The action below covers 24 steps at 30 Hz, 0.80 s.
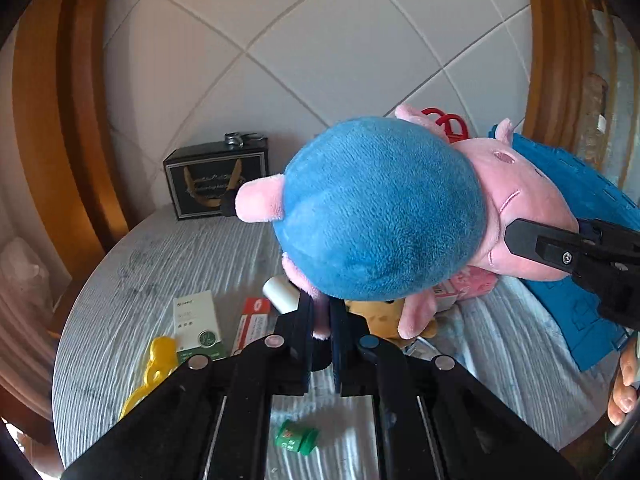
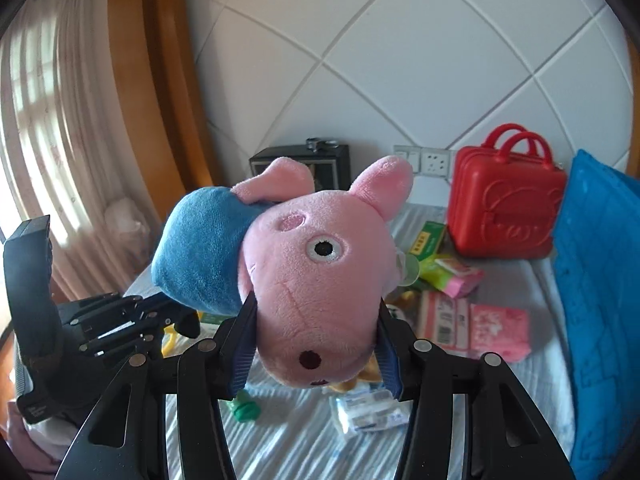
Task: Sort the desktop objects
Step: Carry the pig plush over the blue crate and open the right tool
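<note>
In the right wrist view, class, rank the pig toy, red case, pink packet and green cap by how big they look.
1. pig toy, though it is nearest the camera
2. red case
3. pink packet
4. green cap

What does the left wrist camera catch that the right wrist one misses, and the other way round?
Only the left wrist view shows the yellow toy, the white-and-green box and the left gripper pinching the plush pig's foot. Only the right wrist view shows the pig's face, the wall socket, the whole red case and the right gripper clamping the snout. Both show the pig, the black box, the blue mat and the small green toy.
</note>
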Tool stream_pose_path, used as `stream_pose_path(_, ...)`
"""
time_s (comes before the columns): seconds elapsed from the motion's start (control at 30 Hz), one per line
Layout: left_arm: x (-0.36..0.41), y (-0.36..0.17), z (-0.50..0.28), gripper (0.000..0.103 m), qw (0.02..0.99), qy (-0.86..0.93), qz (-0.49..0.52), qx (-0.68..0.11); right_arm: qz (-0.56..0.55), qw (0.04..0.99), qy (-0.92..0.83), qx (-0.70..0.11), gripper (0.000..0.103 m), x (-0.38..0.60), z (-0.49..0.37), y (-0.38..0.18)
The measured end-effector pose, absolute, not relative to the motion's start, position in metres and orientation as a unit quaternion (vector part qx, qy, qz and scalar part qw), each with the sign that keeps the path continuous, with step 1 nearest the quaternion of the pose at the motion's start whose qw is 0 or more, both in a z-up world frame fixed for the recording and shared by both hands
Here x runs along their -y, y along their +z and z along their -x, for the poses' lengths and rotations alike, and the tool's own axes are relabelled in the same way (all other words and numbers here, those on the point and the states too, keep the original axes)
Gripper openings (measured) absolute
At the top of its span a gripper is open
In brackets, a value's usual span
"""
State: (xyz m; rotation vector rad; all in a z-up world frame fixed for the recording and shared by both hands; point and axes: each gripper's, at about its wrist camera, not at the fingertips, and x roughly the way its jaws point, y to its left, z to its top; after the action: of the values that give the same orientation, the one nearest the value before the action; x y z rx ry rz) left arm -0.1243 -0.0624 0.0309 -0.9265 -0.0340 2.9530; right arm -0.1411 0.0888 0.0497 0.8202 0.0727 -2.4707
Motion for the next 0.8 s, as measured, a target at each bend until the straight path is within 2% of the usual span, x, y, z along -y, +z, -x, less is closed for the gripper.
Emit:
stream_pose_path(0.37, -0.142, 0.093, 0.119, 0.007, 0.153, 0.963, 0.219, -0.031, -0.229, 0.131, -0.965, 0.005, 0.051, -0.278, 0.092, 0.116)
stream_pose_path(0.5, -0.237, 0.106, 0.111, 0.007, 0.167, 0.965, 0.198, -0.037, -0.211, 0.110, -0.971, 0.007, 0.051, -0.368, 0.081, 0.129)
stream_pose_path(0.8, -0.424, 0.122, 0.093, 0.007, 0.175, 0.958, 0.221, -0.047, -0.206, 0.099, -0.973, 0.008, 0.051, -0.552, 0.075, 0.140)
